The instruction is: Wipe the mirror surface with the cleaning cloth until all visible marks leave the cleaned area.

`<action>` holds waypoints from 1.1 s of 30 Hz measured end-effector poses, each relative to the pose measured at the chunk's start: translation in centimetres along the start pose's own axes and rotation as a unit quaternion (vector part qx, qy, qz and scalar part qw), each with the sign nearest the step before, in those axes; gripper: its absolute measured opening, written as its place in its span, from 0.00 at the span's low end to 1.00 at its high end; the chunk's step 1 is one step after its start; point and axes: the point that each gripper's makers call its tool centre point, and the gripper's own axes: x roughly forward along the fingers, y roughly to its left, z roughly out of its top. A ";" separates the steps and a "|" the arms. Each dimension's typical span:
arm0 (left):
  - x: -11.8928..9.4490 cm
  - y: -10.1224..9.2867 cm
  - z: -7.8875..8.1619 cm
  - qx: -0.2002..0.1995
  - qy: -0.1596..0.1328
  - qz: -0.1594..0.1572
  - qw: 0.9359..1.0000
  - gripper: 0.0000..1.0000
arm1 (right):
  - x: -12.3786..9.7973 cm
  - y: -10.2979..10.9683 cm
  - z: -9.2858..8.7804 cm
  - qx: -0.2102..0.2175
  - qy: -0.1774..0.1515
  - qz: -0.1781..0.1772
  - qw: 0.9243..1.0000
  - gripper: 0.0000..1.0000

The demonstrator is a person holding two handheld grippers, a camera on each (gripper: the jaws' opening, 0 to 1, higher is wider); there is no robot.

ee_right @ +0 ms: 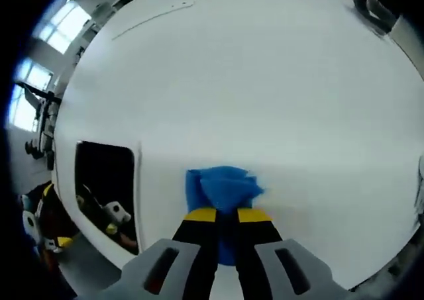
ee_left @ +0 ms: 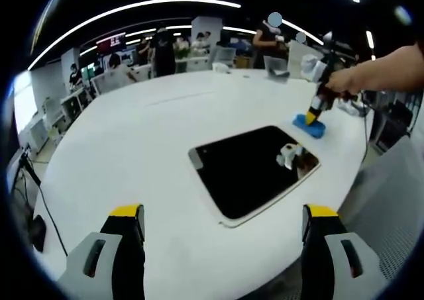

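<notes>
Beside mirror [ee_right: 106, 181], right hand-held gripper [ee_right: 226, 215] pinching cloth [ee_right: 222, 187]

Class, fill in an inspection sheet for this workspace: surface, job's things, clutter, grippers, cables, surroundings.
Surface: large white table, rounded edge.
Job's things: dark rectangular white-framed mirror lying flat on it; crumpled blue cleaning cloth on the table beside the mirror, not on it.
Clutter: nothing seen near the mirror.
Grippers: right gripper shut on the cloth; left gripper open, holding nothing, short of the mirror.
Cables: dark cable hanging past the table edge.
Surroundings: office with desks, people standing, ceiling strip lights.
</notes>
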 end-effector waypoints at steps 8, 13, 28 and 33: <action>0.0 -0.2 0.1 0.003 -0.004 -0.005 1.000 0.99 | -0.2 0.2 0.0 0.029 0.004 -0.003 1.000 0.03; 0.1 -0.3 0.1 -0.008 -0.008 -0.012 1.000 1.00 | -1.1 0.5 -0.2 0.036 0.002 0.000 0.999 0.03; 0.0 -0.5 0.3 -0.003 -0.011 -0.018 1.000 1.00 | -3.3 1.1 1.5 0.055 -0.019 0.013 0.998 0.03; 0.0 -0.5 0.3 -0.005 -0.012 -0.016 1.000 1.00 | -3.2 1.3 1.8 0.053 -0.018 0.017 0.998 0.03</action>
